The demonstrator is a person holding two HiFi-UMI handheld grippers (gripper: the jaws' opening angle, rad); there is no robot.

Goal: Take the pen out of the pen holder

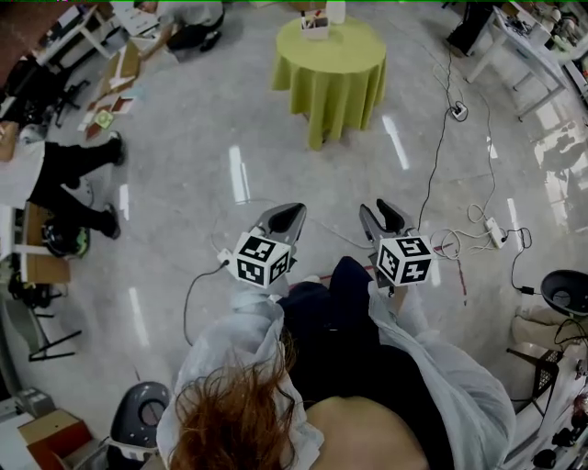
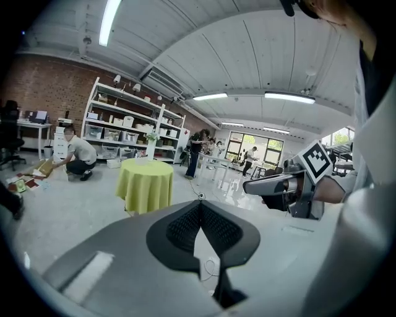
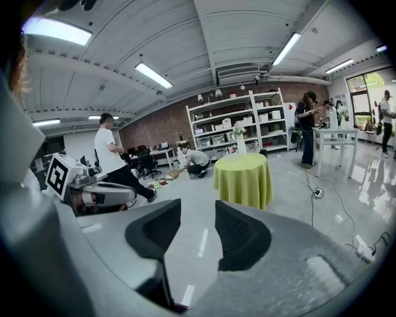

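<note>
Head view: grey floor [image 1: 230, 156] stretches ahead of me, with the round green-clothed table [image 1: 331, 78] well away. The pen holder [image 1: 315, 25] stands on its far side, its pen too small to make out. My left hand-held gripper [image 1: 288, 217] has its jaws together; my right hand-held gripper [image 1: 381, 216] has its jaws apart, empty.

No words, brands or numbers can be read. The only signs are black-and-white square markers, on the cube [image 1: 264, 260] of the left tongs [image 1: 287, 217] and the cube [image 1: 404, 260] of the right tongs [image 1: 390, 215], both well apart from the green bench [image 1: 333, 72]
</note>
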